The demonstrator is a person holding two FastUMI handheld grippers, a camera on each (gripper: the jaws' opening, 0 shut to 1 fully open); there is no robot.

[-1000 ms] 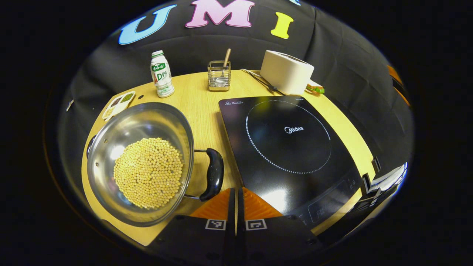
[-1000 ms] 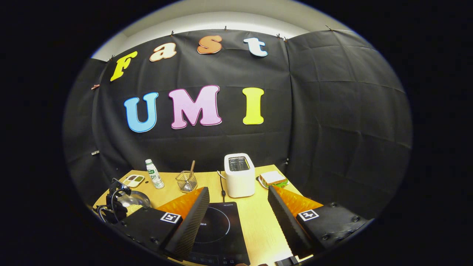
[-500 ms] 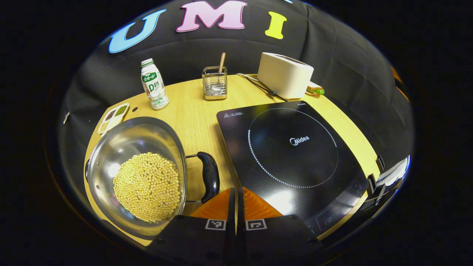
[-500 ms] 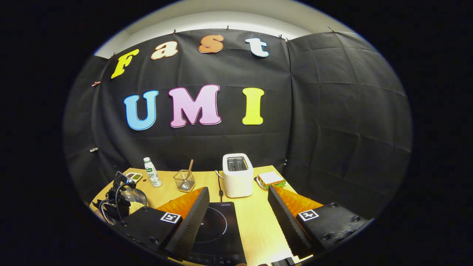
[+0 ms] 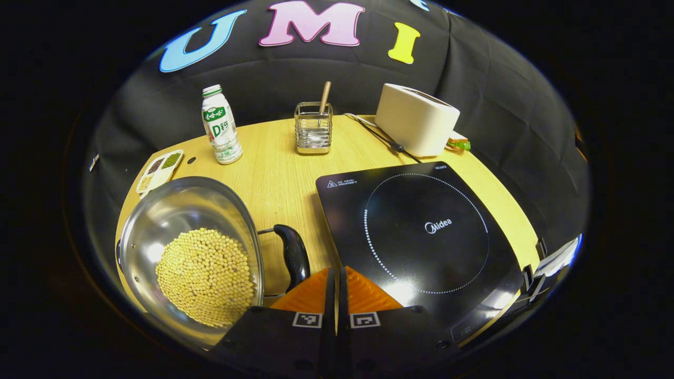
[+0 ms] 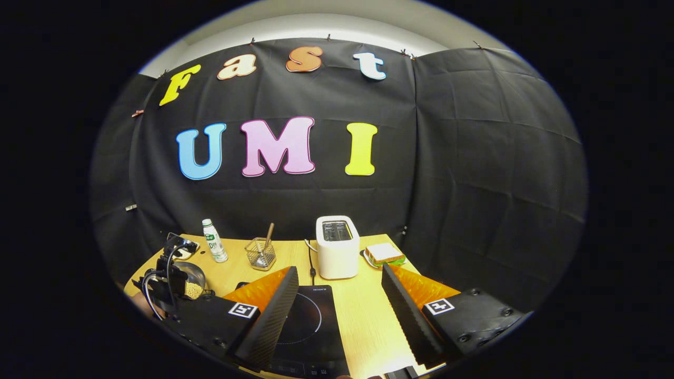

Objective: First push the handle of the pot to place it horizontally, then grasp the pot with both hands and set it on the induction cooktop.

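A steel pot (image 5: 174, 210) holding yellow beans (image 5: 202, 273) sits at the table's left in the left gripper view. Its black side handle (image 5: 294, 252) points toward the induction cooktop (image 5: 421, 237). My left gripper (image 5: 336, 271) is shut with nothing in it, its tips right beside the near end of that handle; I cannot tell whether they touch. In the right gripper view my right gripper (image 6: 339, 269) stands open above the front of the cooktop (image 6: 310, 321). The pot (image 6: 190, 275) lies far to its left, behind the left gripper's body (image 6: 168, 279).
On the wooden table (image 5: 274, 173) stand a drink bottle (image 5: 221, 126), a wire holder with a spoon (image 5: 313, 129), a white toaster (image 5: 418, 120) with its cord, a sandwich (image 5: 459, 145) and a small divided dish (image 5: 159, 169) at the left edge.
The pot and cooktop have slid lower in the left gripper view, and the handle's near end now sits behind the left finger. The right gripper stays open and has barely shifted.
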